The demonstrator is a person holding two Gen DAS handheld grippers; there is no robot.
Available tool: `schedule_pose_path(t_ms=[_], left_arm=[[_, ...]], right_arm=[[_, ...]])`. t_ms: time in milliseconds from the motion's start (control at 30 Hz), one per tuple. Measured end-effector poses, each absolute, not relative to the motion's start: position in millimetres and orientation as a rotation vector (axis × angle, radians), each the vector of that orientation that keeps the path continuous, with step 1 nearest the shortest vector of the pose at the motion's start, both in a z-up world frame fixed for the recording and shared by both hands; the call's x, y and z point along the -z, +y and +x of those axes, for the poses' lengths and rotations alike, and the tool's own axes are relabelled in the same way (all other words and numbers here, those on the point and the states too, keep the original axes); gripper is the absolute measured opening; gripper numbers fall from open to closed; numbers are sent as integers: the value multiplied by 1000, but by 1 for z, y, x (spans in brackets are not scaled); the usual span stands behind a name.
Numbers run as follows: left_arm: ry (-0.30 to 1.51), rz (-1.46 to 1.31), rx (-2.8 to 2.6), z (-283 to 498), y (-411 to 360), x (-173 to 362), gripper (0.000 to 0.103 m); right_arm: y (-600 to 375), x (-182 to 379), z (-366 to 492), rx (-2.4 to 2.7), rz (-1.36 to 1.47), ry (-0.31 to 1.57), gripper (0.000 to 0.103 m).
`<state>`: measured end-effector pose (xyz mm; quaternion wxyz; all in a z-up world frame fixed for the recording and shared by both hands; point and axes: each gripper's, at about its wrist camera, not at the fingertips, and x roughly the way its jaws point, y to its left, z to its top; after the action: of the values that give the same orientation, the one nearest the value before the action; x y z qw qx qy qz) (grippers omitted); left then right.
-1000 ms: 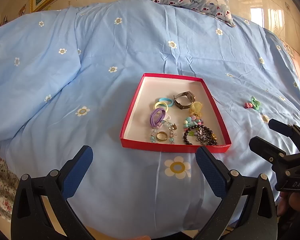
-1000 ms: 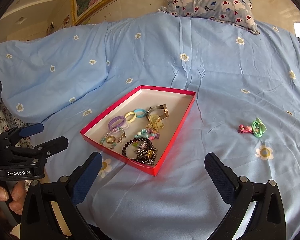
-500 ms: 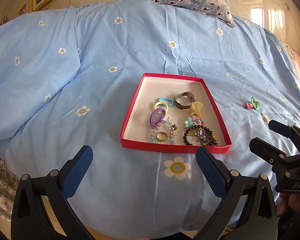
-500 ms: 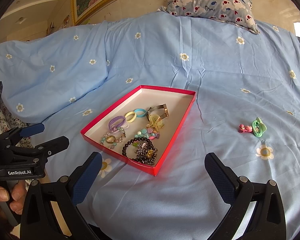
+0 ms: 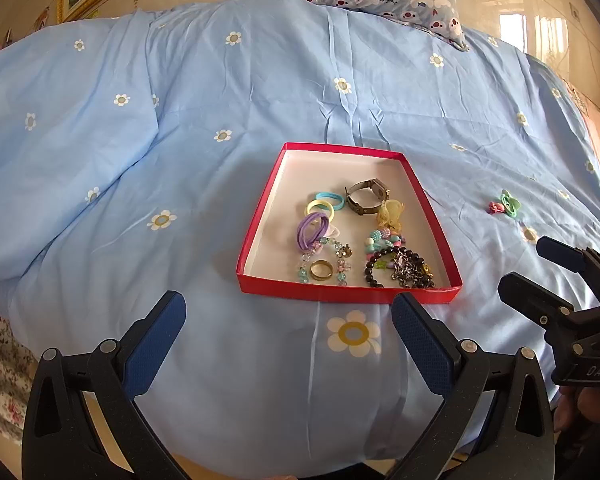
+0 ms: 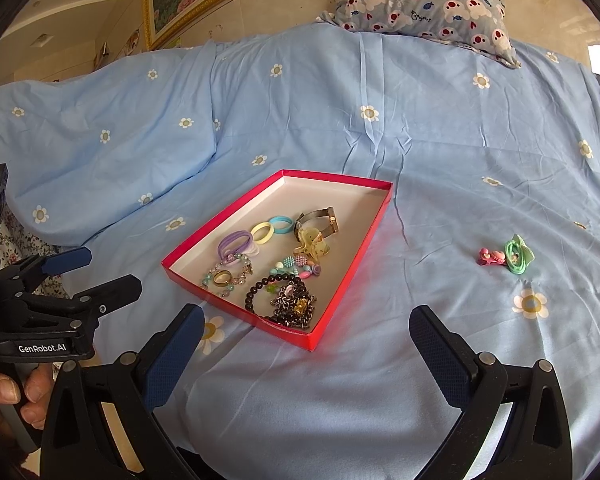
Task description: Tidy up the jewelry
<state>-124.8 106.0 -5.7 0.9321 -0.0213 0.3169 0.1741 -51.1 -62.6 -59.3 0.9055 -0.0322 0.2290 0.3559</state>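
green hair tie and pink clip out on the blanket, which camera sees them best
The right wrist view: the green hair tie and pink clip lie larger and clearer, right of the red tray. The left wrist view shows them smaller, near its right edge.

Both wrist views look forward over the near edge of the bed (image 5: 228, 80) toward the pillow (image 6: 420, 0). The left faces the tray (image 5: 260, 216) squarely; the right, from the other side, sees it obliquely. Each catches the other gripper at its edge.
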Motion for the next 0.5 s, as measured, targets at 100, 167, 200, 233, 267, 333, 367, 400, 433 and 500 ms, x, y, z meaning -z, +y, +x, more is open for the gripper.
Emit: schedule_pose_path(t_ms=[100, 167, 200, 233, 267, 333, 367, 400, 433, 500], left_arm=[[649, -44, -356, -125, 107, 6, 103], [649, -44, -357, -125, 107, 6, 103], [649, -44, -357, -125, 107, 6, 103], [649, -44, -356, -125, 107, 6, 103], [649, -45, -356, -125, 107, 6, 103], [649, -45, -356, -124, 107, 6, 103], [648, -46, -355, -124, 107, 6, 103], [648, -47, -354, -124, 107, 6, 103], [651, -48, -353, -124, 108, 6, 103], [652, -55, -351, -123, 108, 6, 103]], right_arm=[[-62, 59, -51, -734, -68, 473, 103], [-62, 59, -51, -735, -67, 473, 103], [-62, 59, -51, -735, -67, 474, 103], [-62, 59, -51, -734, -67, 473, 103], [-62, 59, -51, -734, -68, 473, 103], [-62, 59, -51, -734, -68, 473, 103], [-62, 59, -51, -734, -67, 473, 103], [-62, 59, -51, -734, -67, 473, 103], [-62, 59, -51, -734, -67, 473, 103], [-62, 59, -52, -734, -67, 473, 103]])
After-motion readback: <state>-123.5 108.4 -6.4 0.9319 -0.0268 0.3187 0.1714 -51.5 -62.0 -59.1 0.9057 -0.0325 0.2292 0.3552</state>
